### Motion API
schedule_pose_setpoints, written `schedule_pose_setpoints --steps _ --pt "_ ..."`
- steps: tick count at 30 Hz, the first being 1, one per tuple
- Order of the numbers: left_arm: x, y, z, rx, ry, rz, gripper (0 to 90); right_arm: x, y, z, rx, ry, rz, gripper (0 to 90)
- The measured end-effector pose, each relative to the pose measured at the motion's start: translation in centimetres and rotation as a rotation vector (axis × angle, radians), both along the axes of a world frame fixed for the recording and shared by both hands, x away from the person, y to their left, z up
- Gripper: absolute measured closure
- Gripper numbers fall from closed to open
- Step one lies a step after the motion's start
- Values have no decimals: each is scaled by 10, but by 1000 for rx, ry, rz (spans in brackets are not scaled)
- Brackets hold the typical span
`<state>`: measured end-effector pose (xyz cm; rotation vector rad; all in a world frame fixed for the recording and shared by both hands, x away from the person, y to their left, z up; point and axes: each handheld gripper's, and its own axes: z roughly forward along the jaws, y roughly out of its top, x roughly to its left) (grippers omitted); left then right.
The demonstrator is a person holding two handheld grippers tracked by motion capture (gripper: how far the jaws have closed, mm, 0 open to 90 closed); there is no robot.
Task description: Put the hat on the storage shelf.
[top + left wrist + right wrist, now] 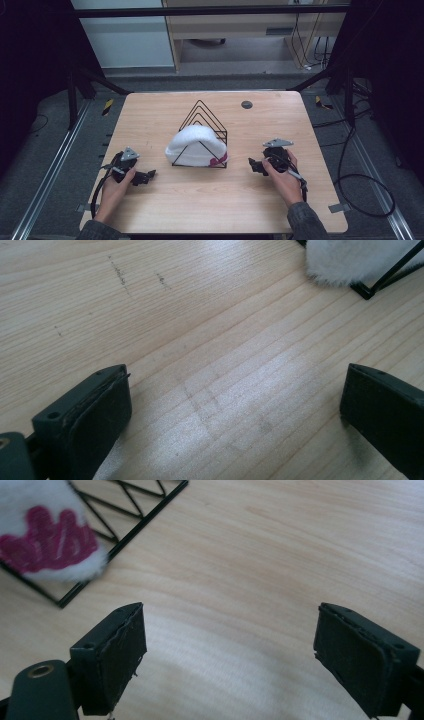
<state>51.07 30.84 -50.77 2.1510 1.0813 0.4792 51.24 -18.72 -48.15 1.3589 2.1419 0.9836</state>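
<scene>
A white fluffy hat [196, 145] with a pink mark sits draped over a black wire rack [202, 131] at the middle of the wooden table [220, 200]. The left gripper [145, 176] rests on the table to the rack's left, jaws wide apart and empty. The right gripper [254, 165] rests to its right, jaws likewise wide and empty.

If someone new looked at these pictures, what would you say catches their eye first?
Most likely the fluffy white hat with a pink mark, draped over a black wire rack of nested triangles at the middle of the wooden table. Next, the left gripper and right gripper, each held low at either side of the rack, jaws open and holding nothing.
</scene>
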Motion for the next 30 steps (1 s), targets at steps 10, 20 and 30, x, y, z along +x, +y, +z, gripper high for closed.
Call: schedule_pose_setpoints --steps 10,20,30 --pt "0 0 0 -1 1 -2 0 19 4 -12 34 28 -70 136" --pt "-1 0 0 -2 1 -8 0 18 2 -25 -5 39 -106 122" --pt "-3 1 0 2 2 -22 0 -2 5 -30 -28 -4 -153 113"
